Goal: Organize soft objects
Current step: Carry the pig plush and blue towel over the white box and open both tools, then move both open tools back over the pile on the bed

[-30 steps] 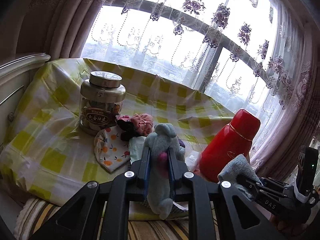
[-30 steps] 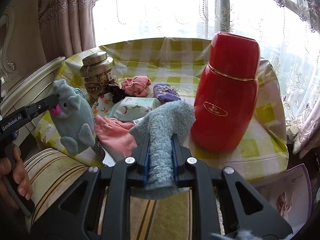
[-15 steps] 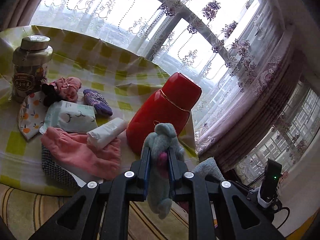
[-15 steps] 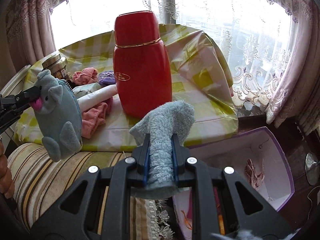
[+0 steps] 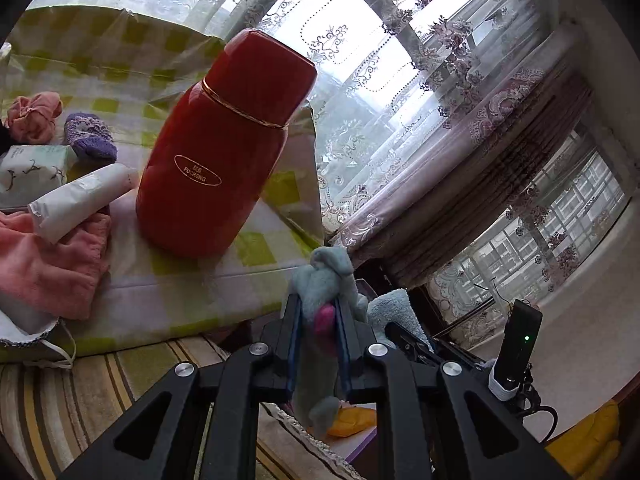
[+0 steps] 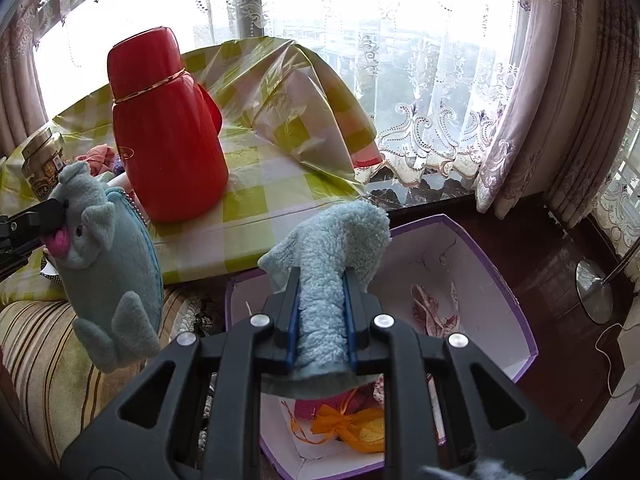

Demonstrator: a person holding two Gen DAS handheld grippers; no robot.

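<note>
My left gripper (image 5: 317, 312) is shut on a grey-blue plush elephant (image 5: 326, 280) with a pink tongue; it hangs from the same gripper (image 6: 50, 222) at the left of the right wrist view, plush elephant (image 6: 108, 272) dangling over the striped cushion. My right gripper (image 6: 322, 292) is shut on a fluffy light-blue cloth (image 6: 332, 240), held above the purple-rimmed white box (image 6: 496, 280) on the floor. That cloth (image 5: 394, 312) shows beside the elephant in the left wrist view. The box holds a patterned fabric piece (image 6: 436, 312) and an orange ribbon item (image 6: 348, 420).
A red thermos (image 6: 164, 136) stands on the yellow-checked table (image 6: 276, 196). A pink cloth (image 5: 44, 260), white roll (image 5: 80, 200), tissue pack (image 5: 32, 172), purple sock (image 5: 90, 142) and pink scrunchie (image 5: 34, 114) lie on it. A jar (image 6: 42, 164) stands far left. Curtains hang behind; a lamp base (image 6: 594, 292) stands right.
Both grippers swung right, away from the table, carrying the elephant and the blue cloth. The box on the floor has come into view under the right gripper; the jar left the left view.
</note>
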